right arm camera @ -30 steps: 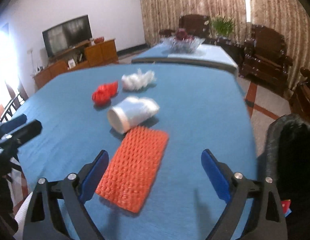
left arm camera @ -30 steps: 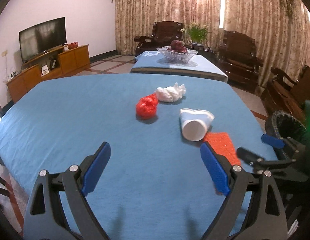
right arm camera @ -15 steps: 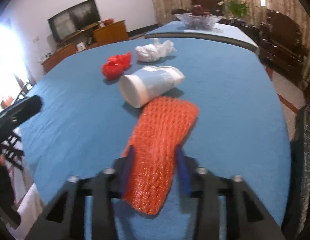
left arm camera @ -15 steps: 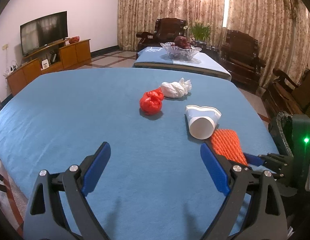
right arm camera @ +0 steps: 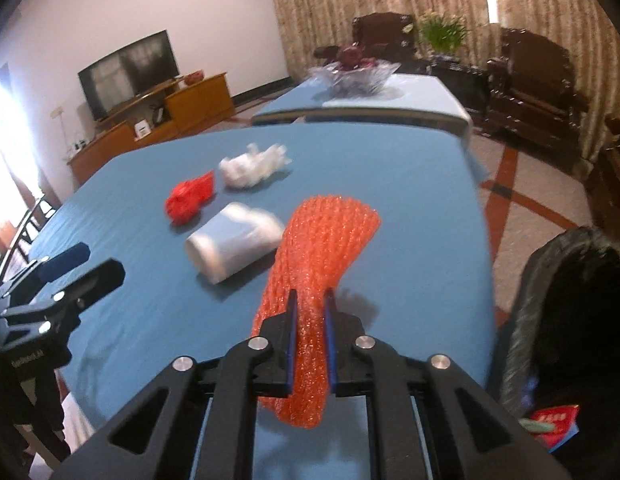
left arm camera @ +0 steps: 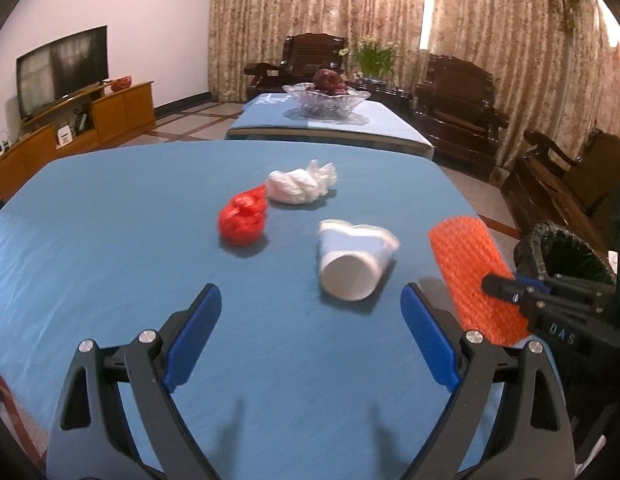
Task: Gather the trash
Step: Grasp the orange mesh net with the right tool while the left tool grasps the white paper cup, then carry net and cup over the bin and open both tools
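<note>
My right gripper is shut on an orange foam net and holds it lifted off the blue table; the net also shows in the left wrist view. A white paper cup lies on its side near the table's right part. A crumpled red bag and a crumpled white bag lie beyond it. My left gripper is open and empty above the table, short of the cup.
A black-lined trash bin stands off the table's right edge, also in the right wrist view. The blue table has a second table with a glass bowl behind it. Wooden chairs stand at the right.
My right gripper shut on the orange net and lifted it off the table. My left gripper stayed open and moved a little closer to the cup.
</note>
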`<move>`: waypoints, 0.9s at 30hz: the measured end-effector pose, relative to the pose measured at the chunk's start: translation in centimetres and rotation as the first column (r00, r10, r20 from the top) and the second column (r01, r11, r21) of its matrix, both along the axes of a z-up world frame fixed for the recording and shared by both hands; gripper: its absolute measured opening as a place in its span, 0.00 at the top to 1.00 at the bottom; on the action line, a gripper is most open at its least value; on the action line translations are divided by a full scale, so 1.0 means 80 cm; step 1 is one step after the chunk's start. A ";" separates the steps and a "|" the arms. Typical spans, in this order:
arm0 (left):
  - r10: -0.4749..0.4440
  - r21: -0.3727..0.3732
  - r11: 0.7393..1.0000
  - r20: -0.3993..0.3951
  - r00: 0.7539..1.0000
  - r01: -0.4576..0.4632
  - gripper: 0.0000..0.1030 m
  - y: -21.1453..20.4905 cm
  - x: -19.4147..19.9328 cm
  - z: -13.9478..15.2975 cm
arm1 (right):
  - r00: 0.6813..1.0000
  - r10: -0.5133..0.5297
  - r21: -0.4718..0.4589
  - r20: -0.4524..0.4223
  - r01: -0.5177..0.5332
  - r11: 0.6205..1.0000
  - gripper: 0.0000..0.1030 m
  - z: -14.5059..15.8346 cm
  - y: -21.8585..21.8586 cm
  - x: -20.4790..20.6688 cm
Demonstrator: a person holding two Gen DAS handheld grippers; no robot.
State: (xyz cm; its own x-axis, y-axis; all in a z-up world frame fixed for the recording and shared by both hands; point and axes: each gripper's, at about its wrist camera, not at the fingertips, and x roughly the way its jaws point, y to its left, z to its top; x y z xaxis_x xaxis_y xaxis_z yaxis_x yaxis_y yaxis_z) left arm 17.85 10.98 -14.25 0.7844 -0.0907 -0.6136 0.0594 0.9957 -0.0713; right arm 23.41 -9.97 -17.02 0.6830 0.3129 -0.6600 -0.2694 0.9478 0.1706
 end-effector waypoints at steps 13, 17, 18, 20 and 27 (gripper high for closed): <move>-0.031 -0.002 1.000 -0.076 0.997 0.031 0.14 -0.038 0.088 -0.038 | 0.999 -0.044 -0.015 -0.023 0.043 0.999 0.89 -0.014 -0.022 0.040; -0.035 -0.001 0.999 -0.121 0.992 0.035 0.14 -0.043 0.107 -0.055 | 0.999 -0.045 -0.011 -0.029 0.045 0.999 0.89 -0.017 -0.023 0.044; -0.036 0.002 0.999 -0.132 0.991 0.036 0.15 -0.043 0.110 -0.059 | 0.998 -0.047 -0.009 -0.031 0.047 0.999 0.89 -0.018 -0.024 0.046; -0.037 0.003 0.999 -0.159 0.987 0.038 0.23 -0.045 0.117 -0.068 | 0.998 -0.048 -0.008 -0.030 0.048 0.999 0.89 -0.019 -0.024 0.047; -0.061 -0.021 0.998 -0.154 0.986 0.058 0.45 -0.053 0.120 -0.071 | 0.998 -0.049 -0.003 -0.039 0.049 0.999 0.89 -0.022 -0.027 0.049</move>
State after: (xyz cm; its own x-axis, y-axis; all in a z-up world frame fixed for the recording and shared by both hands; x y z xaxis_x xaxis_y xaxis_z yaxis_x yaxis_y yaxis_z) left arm 27.46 6.76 -19.92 0.6728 -0.1458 -0.7253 0.1056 0.9893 -0.1010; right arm 27.34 -12.10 -18.74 0.6710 0.2784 -0.6872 -0.2161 0.9600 0.1779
